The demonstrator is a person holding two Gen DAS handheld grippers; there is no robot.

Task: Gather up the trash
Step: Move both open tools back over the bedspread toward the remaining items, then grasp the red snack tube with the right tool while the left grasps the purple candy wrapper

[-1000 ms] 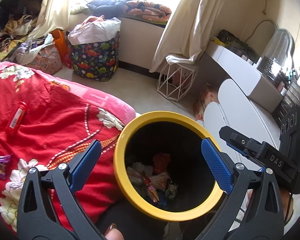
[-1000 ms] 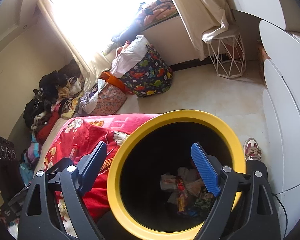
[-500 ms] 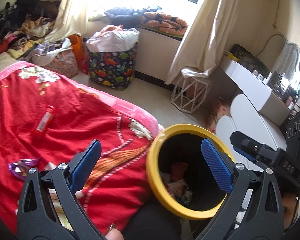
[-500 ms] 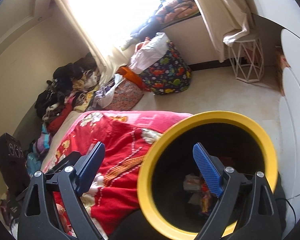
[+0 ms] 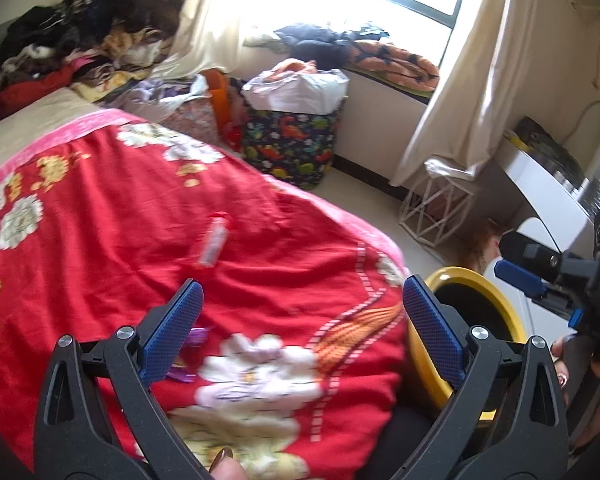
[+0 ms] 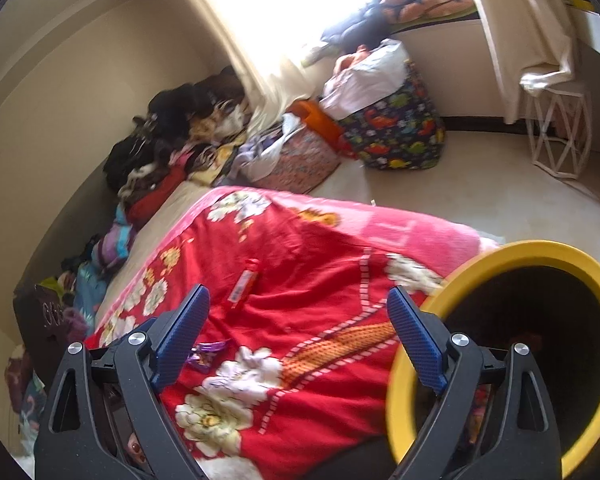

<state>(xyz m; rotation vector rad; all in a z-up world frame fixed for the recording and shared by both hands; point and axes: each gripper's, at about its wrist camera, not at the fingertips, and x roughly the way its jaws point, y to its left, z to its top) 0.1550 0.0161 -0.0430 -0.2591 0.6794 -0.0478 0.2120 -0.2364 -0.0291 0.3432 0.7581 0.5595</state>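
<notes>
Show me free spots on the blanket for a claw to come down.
Bare red blanket lies between the red tube and the pink hem, also between tube and yellow bin. Crowded: purple wrapper by both claws' left fingers.

A bed covered by a red blanket with white flowers and a pink border (image 5: 100, 216) fills the space under both tongs; a small red-capped tube with a white label (image 5: 214, 240) lies flat on it, ahead of the left tong's blue pads and well beyond them; a crumpled purple foil wrapper (image 6: 206, 354) lies on the blanket just beside the near-side pad of each tong; beige sheet (image 5: 28, 128) shows past the pink edge.
</notes>
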